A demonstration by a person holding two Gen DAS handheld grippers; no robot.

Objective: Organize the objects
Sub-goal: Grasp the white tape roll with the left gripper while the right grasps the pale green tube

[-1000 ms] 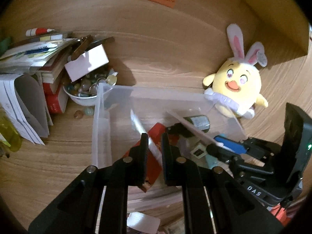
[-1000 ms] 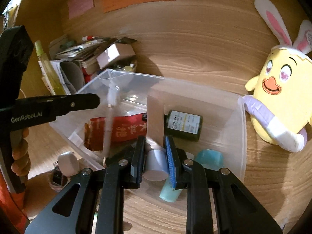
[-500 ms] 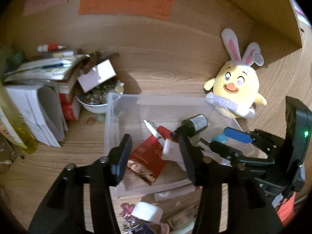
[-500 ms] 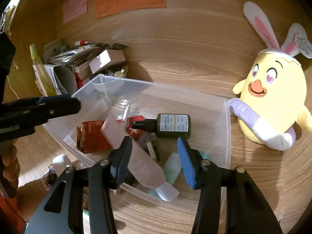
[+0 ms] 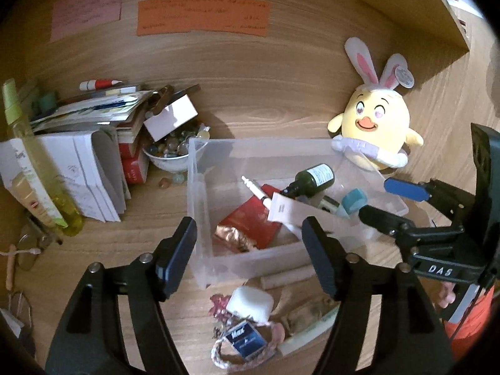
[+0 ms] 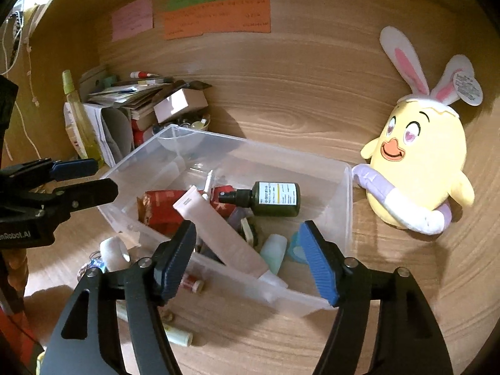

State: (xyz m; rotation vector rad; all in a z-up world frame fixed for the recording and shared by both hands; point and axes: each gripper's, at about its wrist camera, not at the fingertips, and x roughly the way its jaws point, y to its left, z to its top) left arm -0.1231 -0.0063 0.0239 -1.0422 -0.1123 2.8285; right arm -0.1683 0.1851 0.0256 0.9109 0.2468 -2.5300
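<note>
Both pairs of tongs have just been opening and now stand spread with nothing pinched. The right gripper (image 6: 250, 259) hangs at the bottom centre of its frame, over the near wall of the clear plastic storage bin (image 6: 342, 218). Between its blue pads, but untouched, lies the pale pink squeeze tube (image 6: 223, 234), inside the bin. Its long axis runs diagonally: crimped flat end toward upper left, white cap toward lower right against the near wall.

The left gripper (image 5: 250, 250) straddles the bin's near left corner, its jaws empty too.

The tube leans on a red foil packet (image 6: 159, 211) and a dark green spray bottle (image 6: 270, 198), so it may slide. A careless finger could also knock the light bin or catch its wall.
</note>
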